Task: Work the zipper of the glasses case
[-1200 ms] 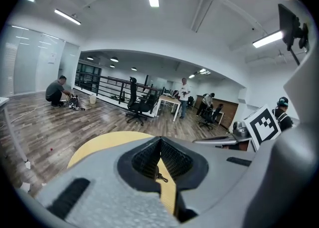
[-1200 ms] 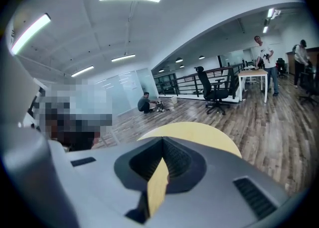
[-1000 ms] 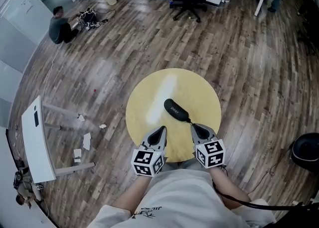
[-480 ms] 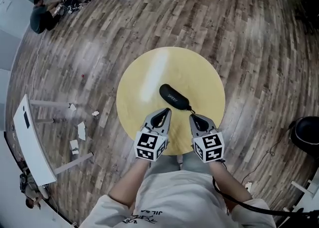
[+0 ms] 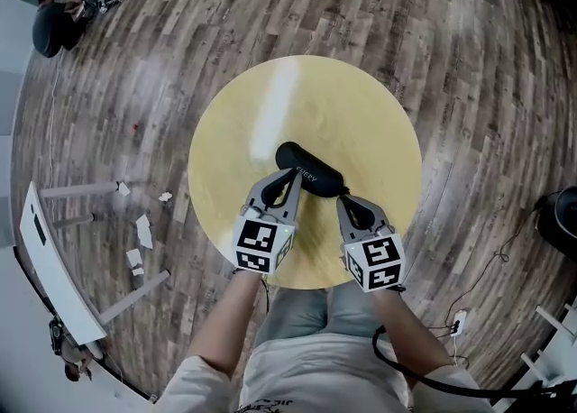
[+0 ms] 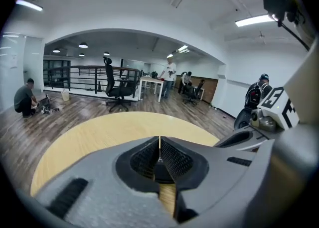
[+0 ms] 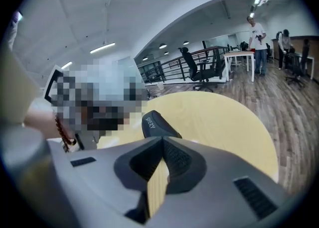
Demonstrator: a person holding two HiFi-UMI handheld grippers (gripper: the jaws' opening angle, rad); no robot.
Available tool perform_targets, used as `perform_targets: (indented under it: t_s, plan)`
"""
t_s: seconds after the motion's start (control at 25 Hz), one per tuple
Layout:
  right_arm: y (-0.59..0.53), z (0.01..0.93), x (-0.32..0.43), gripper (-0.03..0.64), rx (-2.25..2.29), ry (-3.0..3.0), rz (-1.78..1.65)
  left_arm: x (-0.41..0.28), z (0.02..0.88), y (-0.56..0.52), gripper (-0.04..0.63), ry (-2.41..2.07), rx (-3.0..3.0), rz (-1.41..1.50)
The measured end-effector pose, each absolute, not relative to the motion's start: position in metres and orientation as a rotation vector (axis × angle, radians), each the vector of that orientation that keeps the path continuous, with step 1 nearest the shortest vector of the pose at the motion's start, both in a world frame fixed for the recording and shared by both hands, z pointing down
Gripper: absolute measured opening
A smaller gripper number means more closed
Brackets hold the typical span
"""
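A black glasses case (image 5: 309,170) lies near the middle of the round yellow table (image 5: 361,105). In the head view my left gripper (image 5: 290,178) is shut, its tips against the case's near side towards its left end. Shut as well, my right gripper (image 5: 345,203) has its tips at the case's right end. The right gripper view shows the case (image 7: 155,124) just beyond the closed tips (image 7: 162,140), with nothing visible between the pads. In the left gripper view the shut tips (image 6: 159,139) hide the case, and the right gripper (image 6: 271,117) shows at the right.
The table stands on a wooden plank floor. A white board (image 5: 45,258) and paper scraps (image 5: 144,231) lie on the floor at the left. A crouching person (image 5: 50,28) is at the far left. A black office chair (image 6: 117,87) and standing people are beyond the table.
Both grippers have moved forward over the table to the case, the left more than the right. The head camera now looks more steeply down. The case has not moved.
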State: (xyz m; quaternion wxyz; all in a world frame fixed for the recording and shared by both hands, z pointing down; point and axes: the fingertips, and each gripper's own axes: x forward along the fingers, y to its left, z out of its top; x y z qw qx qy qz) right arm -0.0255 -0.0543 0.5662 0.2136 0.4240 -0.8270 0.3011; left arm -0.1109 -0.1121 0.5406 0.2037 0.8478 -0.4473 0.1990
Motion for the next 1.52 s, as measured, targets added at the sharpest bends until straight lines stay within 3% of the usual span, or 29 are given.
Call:
perform_targets:
  t_s: [0.28, 0.68, 1.28, 1.4, 1.52]
  plan:
    - [-0.047, 0.591, -0.044, 0.003, 1.079, -2.270, 0.848, -0.119, 0.568, -0.163, 0.006, -1.169, 2.403, 0.670]
    - [-0.082, 0.603, -0.019, 0.003, 1.126, -2.261, 0.746, -0.132, 0.584, -0.128, 0.006, -1.132, 2.301, 0.783]
    - [-0.117, 0.610, 0.001, 0.005, 0.907, -2.250, 0.335, -0.106, 0.575, -0.123, 0.006, -1.025, 2.341, 0.854]
    - [-0.116, 0.613, -0.010, 0.051, 0.829, -2.257, 0.309, -0.103, 0.589, -0.129, 0.006, -1.001, 2.317, 0.892]
    - [-0.118, 0.617, -0.016, 0.052, 0.808, -2.237, 0.277, -0.105, 0.589, -0.136, 0.006, -0.998, 2.318, 0.903]
